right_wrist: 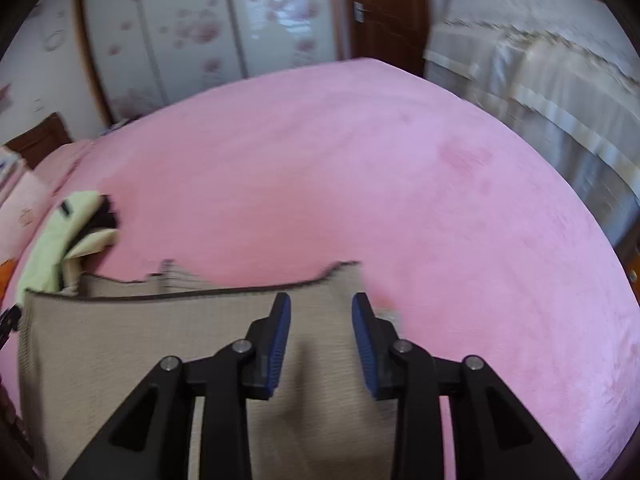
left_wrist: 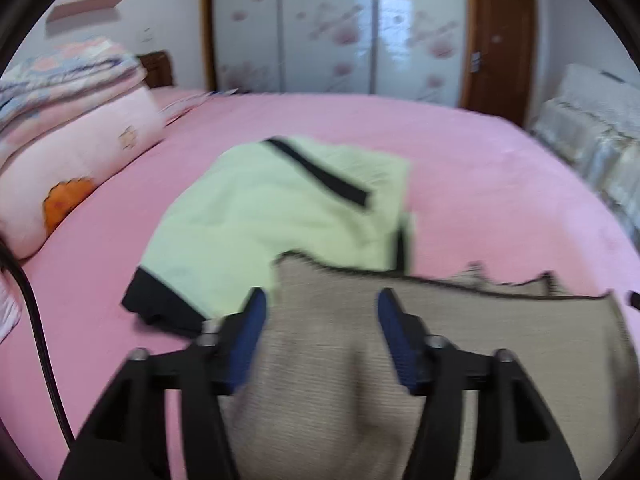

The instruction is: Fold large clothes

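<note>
the beige knit garment [left_wrist: 400, 360] lay spread on the pink bed [left_wrist: 480, 180], its near part directly under both pairs of tongs and its dark-trimmed far edge running crosswise, left to right, just ahead of the fingertips. in the right wrist view the same beige knit garment [right_wrist: 140, 340] stretched away to the left, its right-hand edge ending just beside the right tongs [right_wrist: 321, 304]. so its long axis, as far as the blur allowed a judgement, lay across the line of both tools rather than along it. the left tongs [left_wrist: 322, 298] stood wide apart above the cloth, nothing between the blue pads. the right tongs were also apart, somewhat narrower, and held nothing. each sat over its own end of the garment, the left near the left portion and the right near the right corner, so neither was clearly nearer; the fold likely called for both to drop onto the edge in front of them. beyond the knit, touching or partly under its far left edge, lay a pale green garment with black trim [left_wrist: 280, 208]. pillows [left_wrist: 80, 152] and folded bedding were stacked at the left side of the bed.
</note>
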The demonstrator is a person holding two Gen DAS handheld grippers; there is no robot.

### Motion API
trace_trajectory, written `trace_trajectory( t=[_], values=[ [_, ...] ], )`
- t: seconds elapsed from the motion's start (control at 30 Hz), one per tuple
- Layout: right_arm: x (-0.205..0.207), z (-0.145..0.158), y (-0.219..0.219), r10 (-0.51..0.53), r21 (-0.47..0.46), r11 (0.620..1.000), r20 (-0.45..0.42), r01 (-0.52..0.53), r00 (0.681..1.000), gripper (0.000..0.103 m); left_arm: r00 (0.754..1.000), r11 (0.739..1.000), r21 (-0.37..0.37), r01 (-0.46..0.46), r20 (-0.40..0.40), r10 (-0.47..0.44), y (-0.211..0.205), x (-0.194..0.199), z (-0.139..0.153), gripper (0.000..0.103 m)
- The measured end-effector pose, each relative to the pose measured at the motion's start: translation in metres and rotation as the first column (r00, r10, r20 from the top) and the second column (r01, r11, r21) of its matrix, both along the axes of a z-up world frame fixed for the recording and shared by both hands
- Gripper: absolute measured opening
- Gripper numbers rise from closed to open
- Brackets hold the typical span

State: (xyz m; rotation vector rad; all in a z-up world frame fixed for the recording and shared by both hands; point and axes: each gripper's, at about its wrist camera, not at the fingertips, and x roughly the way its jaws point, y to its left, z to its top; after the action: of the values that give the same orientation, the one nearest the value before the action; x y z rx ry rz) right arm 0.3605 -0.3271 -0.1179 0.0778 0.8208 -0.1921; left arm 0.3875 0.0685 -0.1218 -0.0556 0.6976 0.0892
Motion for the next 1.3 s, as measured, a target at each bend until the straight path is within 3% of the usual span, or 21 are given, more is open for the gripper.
trace_trajectory(
  t=[0.17,0.23,0.33,0.4,0.47,0.57,0.6,0.67,0.73,0.8,0.93,1.07,1.2,1.3],
  values=[
    [0.015,-0.011,0.096,0.238,0.131,0.964,-0.033,-0.232,0.971,0.034,0.995,0.996,-0.027,0.081,-0.054,-0.083,-0.045,0.007,-0.007,0.059],
    [0.02,-0.023,0.134,0.292,0.143,0.948,-0.043,-0.283,0.955,0.034,0.993,0.997,-0.028,0.078,-0.086,-0.08,-0.054,0.015,-0.019,0.059],
    [0.038,-0.048,0.145,0.281,0.14,0.954,-0.115,-0.265,0.953,0.034,0.991,0.999,0.035,0.027,-0.134,-0.022,-0.054,0.029,-0.04,0.059],
    [0.043,-0.06,0.132,0.23,0.096,0.971,-0.14,-0.218,0.963,0.034,0.99,0.997,0.075,-0.012,-0.137,0.022,-0.039,0.034,-0.048,0.059],
    [0.044,-0.063,0.096,0.165,0.058,0.986,-0.133,-0.158,0.977,0.029,0.994,0.998,0.051,-0.027,-0.106,0.032,-0.01,0.035,-0.05,0.061],
    [0.039,-0.058,0.029,0.044,0.021,0.999,-0.125,-0.042,0.991,0.013,0.996,0.998,0.043,-0.04,-0.081,0.044,0.029,0.033,-0.053,0.061],
    [0.037,-0.056,0.011,0.029,0.032,0.999,-0.12,-0.025,0.992,0.0,0.996,0.999,0.046,-0.026,-0.078,0.03,0.037,0.032,-0.057,0.053],
    [0.031,-0.054,-0.028,-0.124,-0.11,0.988,-0.136,0.109,0.983,0.0,0.997,0.998,0.061,-0.01,-0.081,0.015,0.041,0.028,-0.061,0.05],
    [0.021,-0.053,-0.059,-0.112,0.021,0.993,-0.113,0.115,0.987,0.0,0.998,0.997,0.071,-0.011,-0.066,0.015,0.039,0.026,-0.062,0.05],
    [0.018,-0.054,-0.065,-0.117,0.05,0.991,-0.11,0.123,0.987,0.0,0.998,0.997,0.077,-0.015,-0.058,0.019,0.038,0.026,-0.065,0.05],
    [0.013,-0.056,-0.051,-0.124,-0.008,0.992,-0.086,0.123,0.989,0.0,0.999,1.0,0.026,-0.013,-0.045,0.014,0.044,0.023,-0.066,0.05],
    [0.011,-0.052,-0.064,-0.122,0.043,0.991,-0.091,0.127,0.988,0.0,0.998,0.999,0.045,-0.008,-0.067,0.011,0.041,0.025,-0.062,0.05],
    [0.006,-0.032,-0.065,-0.125,0.087,0.987,-0.118,0.135,0.985,0.003,0.993,1.0,0.009,0.0,-0.119,0.001,0.043,0.024,-0.044,0.05],
    [-0.013,-0.003,-0.048,-0.101,0.081,0.991,-0.095,0.108,0.99,0.003,0.982,0.997,0.016,-0.071,-0.176,0.073,0.052,0.011,-0.017,0.05]
  ],
)
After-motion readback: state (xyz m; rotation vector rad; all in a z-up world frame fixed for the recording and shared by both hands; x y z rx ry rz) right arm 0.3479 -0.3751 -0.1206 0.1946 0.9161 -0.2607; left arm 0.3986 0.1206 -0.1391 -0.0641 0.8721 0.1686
